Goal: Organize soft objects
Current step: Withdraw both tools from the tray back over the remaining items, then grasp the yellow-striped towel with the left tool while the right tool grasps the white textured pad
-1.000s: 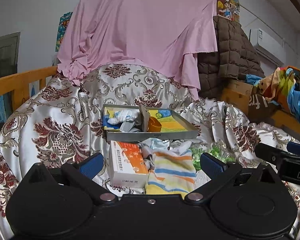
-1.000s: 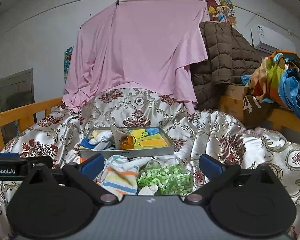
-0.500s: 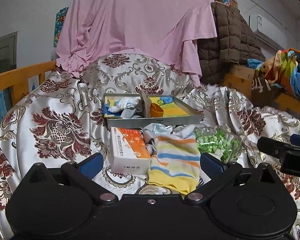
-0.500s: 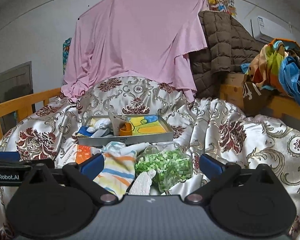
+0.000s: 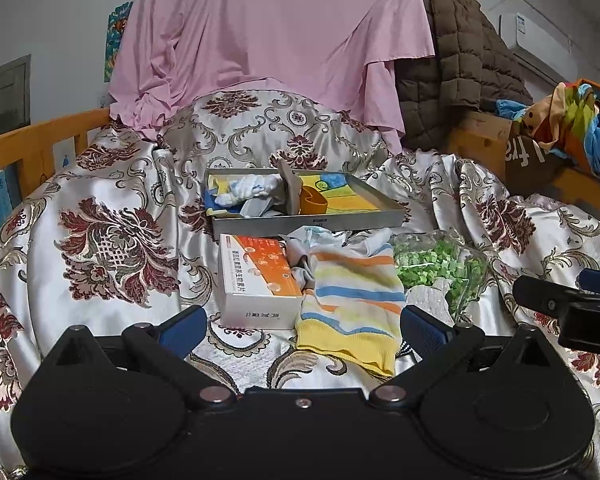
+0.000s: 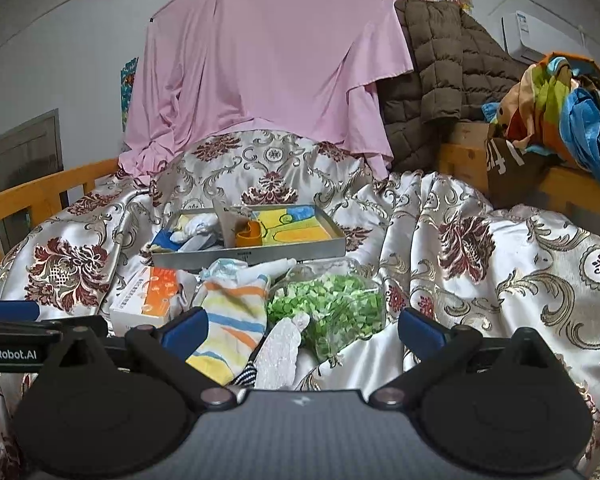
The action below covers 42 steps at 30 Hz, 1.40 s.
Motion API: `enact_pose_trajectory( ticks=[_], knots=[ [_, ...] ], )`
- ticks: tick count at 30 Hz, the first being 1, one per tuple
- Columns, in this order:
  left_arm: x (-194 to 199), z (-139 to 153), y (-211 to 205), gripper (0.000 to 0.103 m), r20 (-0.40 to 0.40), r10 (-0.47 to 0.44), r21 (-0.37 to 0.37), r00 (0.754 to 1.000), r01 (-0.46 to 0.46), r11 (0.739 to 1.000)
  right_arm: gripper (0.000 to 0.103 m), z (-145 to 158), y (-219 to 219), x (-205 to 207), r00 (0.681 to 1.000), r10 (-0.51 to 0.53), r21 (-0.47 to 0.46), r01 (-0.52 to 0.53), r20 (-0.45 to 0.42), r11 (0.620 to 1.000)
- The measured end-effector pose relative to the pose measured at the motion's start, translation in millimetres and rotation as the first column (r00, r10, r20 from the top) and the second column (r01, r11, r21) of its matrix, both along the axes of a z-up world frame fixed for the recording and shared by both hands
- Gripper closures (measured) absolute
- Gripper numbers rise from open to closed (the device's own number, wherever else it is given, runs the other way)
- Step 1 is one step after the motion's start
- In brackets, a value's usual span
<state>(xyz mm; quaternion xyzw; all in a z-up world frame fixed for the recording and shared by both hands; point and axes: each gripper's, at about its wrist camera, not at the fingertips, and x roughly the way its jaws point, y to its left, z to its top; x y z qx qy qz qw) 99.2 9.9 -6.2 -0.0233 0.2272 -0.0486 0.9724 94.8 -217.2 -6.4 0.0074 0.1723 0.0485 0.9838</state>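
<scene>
A striped yellow, orange and blue sock lies on the patterned bedspread, also in the right wrist view. A pale grey-blue sock bundle lies just behind it. A grey tray holds more soft items on its left side and an orange cup. My left gripper is open and empty, just short of the striped sock. My right gripper is open and empty, near a white sock and a clear bag of green pieces.
An orange and white medicine box lies left of the striped sock. Wooden bed rails run along the left and right. A pink sheet, a brown quilted jacket and colourful clothes hang behind.
Both grippers have tilted down and moved nearer to the pile, so the socks, box and green bag show more fully. Both stay open. Nothing on the bed has moved.
</scene>
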Motion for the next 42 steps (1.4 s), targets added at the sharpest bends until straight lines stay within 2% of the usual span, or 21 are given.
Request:
enact_pose_trajectory(
  ticks=[11,19,25,29,31,37,42],
  knots=[
    [6,-6,2,0.001,-0.051,-0.03,-0.041,0.998,0.028,0.999,0.0,-10,-2,9,0.997,-0.006,0.007,0.007,-0.082,1.0],
    [26,-16,-5,0.001,-0.138,-0.066,0.004,0.988,0.067,0.998,0.0,-18,-5,25,0.988,0.009,-0.021,-0.013,-0.157,1.0],
    [44,-20,-10,0.001,-0.215,-0.16,0.026,0.963,0.169,0.985,0.0,-26,-12,44,0.974,0.045,-0.013,-0.049,-0.222,0.999],
    [60,-27,-22,0.001,-0.289,-0.201,0.102,0.936,0.238,0.966,0.0,-28,-16,62,0.948,0.098,0.023,-0.096,-0.301,0.995],
    [66,-30,-27,0.001,-0.303,-0.21,0.146,0.93,0.263,0.954,0.001,-27,-20,68,0.943,0.12,0.065,-0.105,-0.311,0.992],
    [81,-34,-42,0.001,-0.28,-0.299,0.228,0.912,0.366,0.902,0.001,-35,-26,84,0.923,0.154,0.127,-0.115,-0.354,0.985],
    [95,-40,-54,0.001,-0.256,-0.403,0.279,0.878,0.467,0.839,0.001,-36,-30,95,0.919,0.197,0.16,-0.15,-0.341,0.976]
  ],
)
